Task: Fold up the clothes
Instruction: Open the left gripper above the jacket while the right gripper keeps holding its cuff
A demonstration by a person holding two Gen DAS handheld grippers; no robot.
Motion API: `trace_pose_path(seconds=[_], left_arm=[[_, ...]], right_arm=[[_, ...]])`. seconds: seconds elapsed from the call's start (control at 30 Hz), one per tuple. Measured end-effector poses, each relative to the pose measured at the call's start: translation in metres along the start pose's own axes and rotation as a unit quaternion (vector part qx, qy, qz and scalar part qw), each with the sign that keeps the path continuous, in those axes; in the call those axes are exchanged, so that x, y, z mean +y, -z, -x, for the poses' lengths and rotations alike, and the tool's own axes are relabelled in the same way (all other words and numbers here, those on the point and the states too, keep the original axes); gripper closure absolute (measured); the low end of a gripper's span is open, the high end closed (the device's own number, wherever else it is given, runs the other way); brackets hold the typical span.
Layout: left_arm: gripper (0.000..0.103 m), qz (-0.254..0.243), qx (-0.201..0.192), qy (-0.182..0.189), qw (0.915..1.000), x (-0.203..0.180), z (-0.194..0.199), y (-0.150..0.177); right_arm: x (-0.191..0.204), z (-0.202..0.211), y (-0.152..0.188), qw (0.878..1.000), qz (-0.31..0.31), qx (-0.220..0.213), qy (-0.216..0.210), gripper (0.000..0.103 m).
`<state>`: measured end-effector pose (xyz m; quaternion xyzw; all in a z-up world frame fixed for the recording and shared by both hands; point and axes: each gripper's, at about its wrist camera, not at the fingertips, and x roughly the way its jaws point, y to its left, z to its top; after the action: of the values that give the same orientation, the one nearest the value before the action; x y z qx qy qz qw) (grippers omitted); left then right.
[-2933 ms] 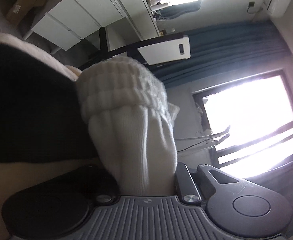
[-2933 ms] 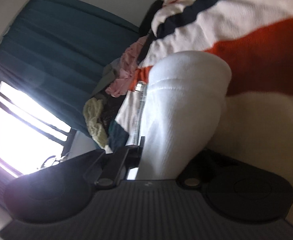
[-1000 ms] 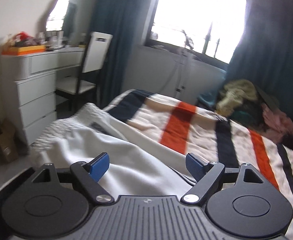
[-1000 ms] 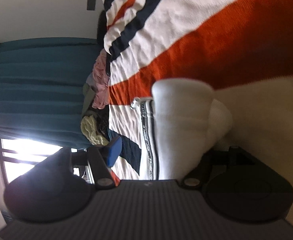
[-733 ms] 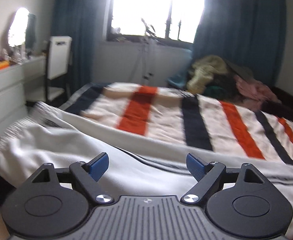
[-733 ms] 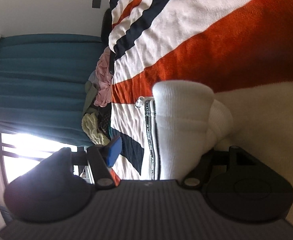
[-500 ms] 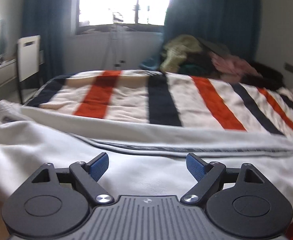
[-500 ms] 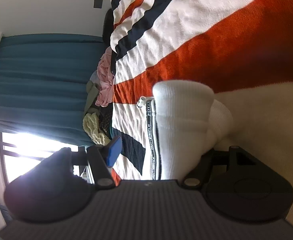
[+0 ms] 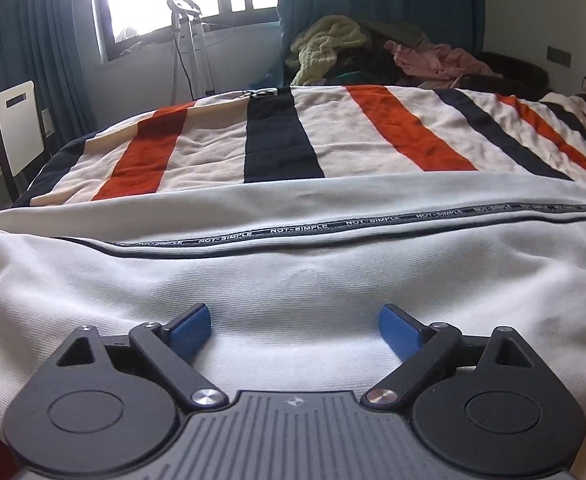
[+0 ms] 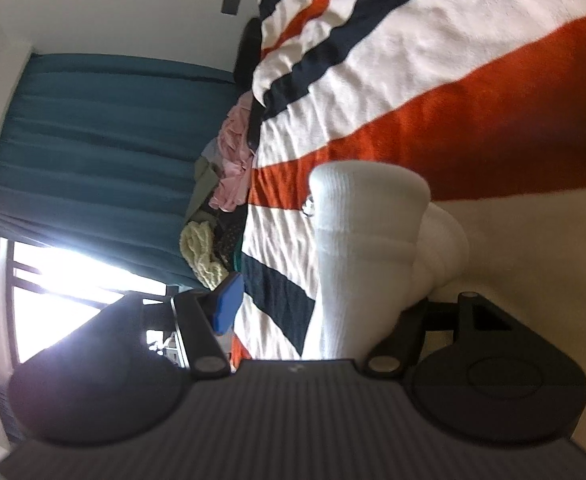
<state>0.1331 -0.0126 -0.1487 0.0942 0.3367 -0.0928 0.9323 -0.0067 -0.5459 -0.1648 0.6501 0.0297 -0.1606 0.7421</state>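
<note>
White garment (image 9: 293,280) edge between left tool (image 9: 295,330) pads

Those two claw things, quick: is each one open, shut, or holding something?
Left gripper: open, holding nothing, just above the white garment.
Right gripper: open; the garment's white ribbed cuff sits loose between its fingers.

I see a bed (image 9: 277,148) covered by a cream blanket (image 9: 213,152) with orange and navy stripes running toward twelve o'clock. Directly on it, across the near edge from nine to three, lies a white garment (image 9: 293,272) with a dark lettered zipper band. At about one o'clock, a heap of clothes (image 9: 373,52) sits at the bed's far end.
</note>
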Motion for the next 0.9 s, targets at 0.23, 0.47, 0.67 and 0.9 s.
trace_pose_path(seconds=[0.23,0.47,0.67,0.9], left_arm=[[0.009,-0.002,0.002,0.001,1.0000,0.002,0.000,0.001],[0.008,-0.001,0.003,0.004,1.0000,0.004,0.000,0.000],[0.008,-0.003,0.002,0.004,1.0000,0.004,0.001,0.000],[0.007,-0.001,0.004,0.007,1.0000,0.005,0.004,0.000]], right_arm=[[0.018,-0.001,0.004,0.999,0.043,-0.005,-0.021,0.038],[-0.001,-0.004,-0.001,1.000,0.001,-0.008,0.018,0.038],[-0.016,-0.016,-0.004,0.993,0.039,0.003,0.113,0.038],[-0.017,-0.022,0.000,0.988,0.073,-0.004,0.134,0.039]])
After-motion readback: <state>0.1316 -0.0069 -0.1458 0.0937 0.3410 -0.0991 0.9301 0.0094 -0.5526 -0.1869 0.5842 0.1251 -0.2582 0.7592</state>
